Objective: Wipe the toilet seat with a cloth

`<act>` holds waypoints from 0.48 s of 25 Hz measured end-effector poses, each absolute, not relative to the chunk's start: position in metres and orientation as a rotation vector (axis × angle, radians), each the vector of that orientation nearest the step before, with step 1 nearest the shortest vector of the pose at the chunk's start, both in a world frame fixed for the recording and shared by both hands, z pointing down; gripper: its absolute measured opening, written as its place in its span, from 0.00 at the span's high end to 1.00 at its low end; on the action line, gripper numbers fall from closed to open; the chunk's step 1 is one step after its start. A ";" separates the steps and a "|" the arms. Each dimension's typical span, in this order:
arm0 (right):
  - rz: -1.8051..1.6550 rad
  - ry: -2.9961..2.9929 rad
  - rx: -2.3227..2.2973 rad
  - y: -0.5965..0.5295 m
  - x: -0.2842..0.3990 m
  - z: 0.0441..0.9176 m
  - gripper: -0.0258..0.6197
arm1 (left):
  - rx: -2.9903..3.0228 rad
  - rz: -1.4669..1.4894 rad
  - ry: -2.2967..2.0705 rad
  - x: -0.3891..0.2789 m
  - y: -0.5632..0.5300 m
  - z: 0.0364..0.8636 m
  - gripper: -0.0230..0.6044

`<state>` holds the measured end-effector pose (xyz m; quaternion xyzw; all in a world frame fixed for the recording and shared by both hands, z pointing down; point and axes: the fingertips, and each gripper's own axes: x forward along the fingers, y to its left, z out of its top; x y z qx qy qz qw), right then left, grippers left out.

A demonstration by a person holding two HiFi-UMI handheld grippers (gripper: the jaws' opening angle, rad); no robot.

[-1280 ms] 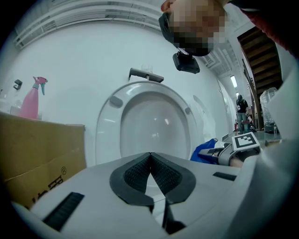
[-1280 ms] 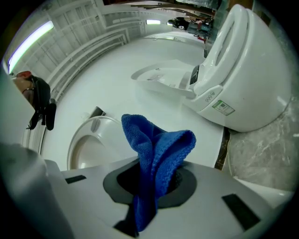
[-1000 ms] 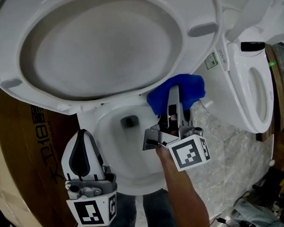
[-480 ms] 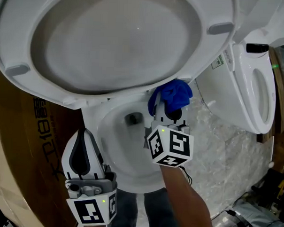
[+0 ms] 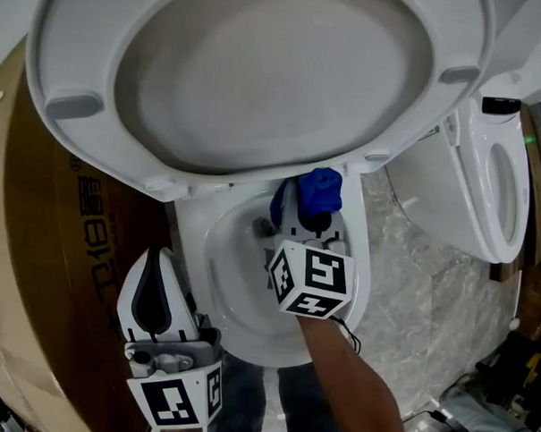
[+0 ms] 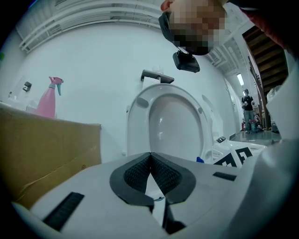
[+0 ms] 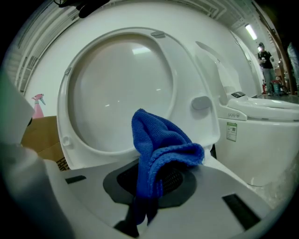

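Left of the toilet bowl point(image 5: 240, 290) stands a brown cardboard box point(image 5: 63, 246). A pink spray bottle point(image 6: 48, 98) stands on top of it, as the left gripper view shows.

The left gripper point(image 5: 159, 255) hangs just off the bowl's left rim, near its front, and points toward the raised seat point(image 5: 276, 86). Its 2 jaws are pressed together at the tips with nothing between them. In its own view the dark ribbed pads point(image 6: 135, 172) meet in a line, and only white porcelain shows behind them. Its marker cube point(image 5: 175, 403) sits nearest the camera.

Above the back of the bowl, the seat is tipped up and shows its underside with grey bumpers on the ring.

The right gripper point(image 5: 299, 210) is over the bowl, toward its back and right of centre. Its marker cube point(image 5: 311, 279) faces up, and the person's forearm point(image 5: 344, 375) runs back from it across the bowl's front rim. Its jaws are clamped on a blue cloth point(image 5: 312, 190), which is bunched between the pads and stands up past the tips in a folded lump. The cloth lies just under the lower edge of the raised seat. I cannot tell whether it touches the seat.

Right of the bowl is a pale marbled floor point(image 5: 419, 289), and beyond it a 2nd white toilet point(image 5: 487, 175).
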<state>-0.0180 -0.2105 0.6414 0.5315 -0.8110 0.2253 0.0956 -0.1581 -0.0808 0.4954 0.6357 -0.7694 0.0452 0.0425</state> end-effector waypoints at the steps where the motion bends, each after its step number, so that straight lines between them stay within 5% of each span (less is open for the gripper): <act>1: 0.679 -2.407 1.551 -0.207 -0.026 0.644 0.86 | 1.940 0.137 -2.359 -0.162 -0.079 0.494 0.94; 12: 0.630 -2.456 1.281 -0.170 -0.111 0.653 0.86 | 1.885 0.123 -2.414 -0.208 -0.052 0.484 0.94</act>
